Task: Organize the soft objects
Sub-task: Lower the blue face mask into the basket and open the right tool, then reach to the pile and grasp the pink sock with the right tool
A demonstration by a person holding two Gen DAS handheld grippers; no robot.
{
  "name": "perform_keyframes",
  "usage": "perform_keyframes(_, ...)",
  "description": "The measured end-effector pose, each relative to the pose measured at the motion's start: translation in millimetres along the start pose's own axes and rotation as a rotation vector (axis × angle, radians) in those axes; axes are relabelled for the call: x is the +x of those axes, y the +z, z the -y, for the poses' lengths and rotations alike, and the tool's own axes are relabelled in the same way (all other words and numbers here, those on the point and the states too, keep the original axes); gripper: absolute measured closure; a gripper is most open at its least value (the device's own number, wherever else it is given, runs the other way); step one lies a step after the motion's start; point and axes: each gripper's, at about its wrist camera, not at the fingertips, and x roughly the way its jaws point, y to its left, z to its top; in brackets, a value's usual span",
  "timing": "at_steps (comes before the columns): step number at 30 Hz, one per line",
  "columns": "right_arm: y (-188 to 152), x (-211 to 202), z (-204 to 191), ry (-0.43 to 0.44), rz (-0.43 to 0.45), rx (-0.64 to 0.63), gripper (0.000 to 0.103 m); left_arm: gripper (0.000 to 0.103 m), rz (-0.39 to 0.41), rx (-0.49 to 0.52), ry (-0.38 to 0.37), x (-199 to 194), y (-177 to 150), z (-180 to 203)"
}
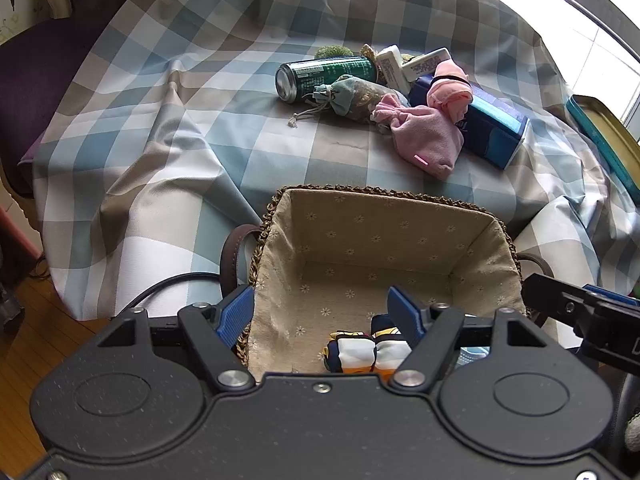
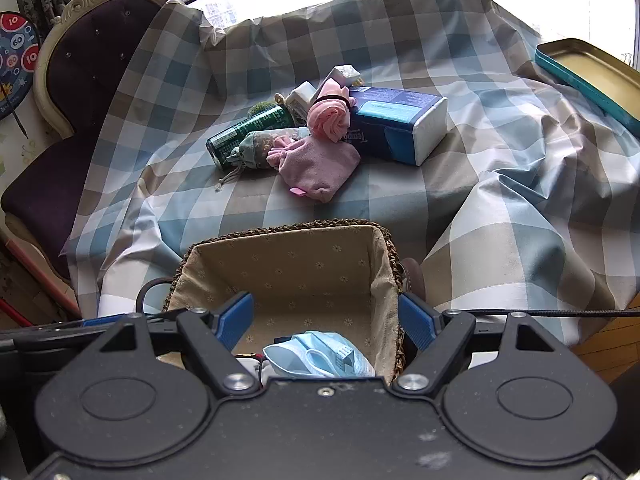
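Below my left gripper [image 1: 322, 314] sits the lined woven basket [image 1: 384, 232], and between its blue pads [image 1: 236, 312] I look down on a rolled cloth in white, navy and yellow [image 1: 360, 354] lying on the basket floor. Those jaws stand about half apart with nothing pinched; the pads hang above the roll, clear of it. My right gripper [image 2: 326, 316] hovers over the same basket [image 2: 288, 258], its jaws parted wider than the crumpled blue face mask [image 2: 318, 354] that lies under them in the basket's near end; the pads do not press on it. Ahead of both tools, past the basket's far rim on the checked cloth [image 2: 400, 200], waits the rest of the pile: a pink drawstring pouch [image 2: 318, 168], a patterned pouch [image 2: 260, 148] just left of it, a rolled pink sock [image 2: 330, 118] resting on a blue tissue pack [image 2: 400, 120], and a green can [image 2: 248, 132] on its side.
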Motion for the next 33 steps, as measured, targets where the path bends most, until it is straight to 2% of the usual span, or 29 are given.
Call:
perform_keyframes(19,5.0,8.8,2.9,-0.026,-0.012,-0.012,0.024,0.032,0.001,0.04,0.032,5.3,3.1,1.5)
perform_keyframes(30,47.5,19.5,3.4,-0.043,0.06,-0.039,0.024,0.032,0.066,0.086,0.061,11.8,41.6,-2.1)
perform_keyframes(33,65.9,23.4,2.1,-0.048,0.091,-0.048,0.024,0.027,0.087,0.098,0.066,15.6,55.9,-1.1)
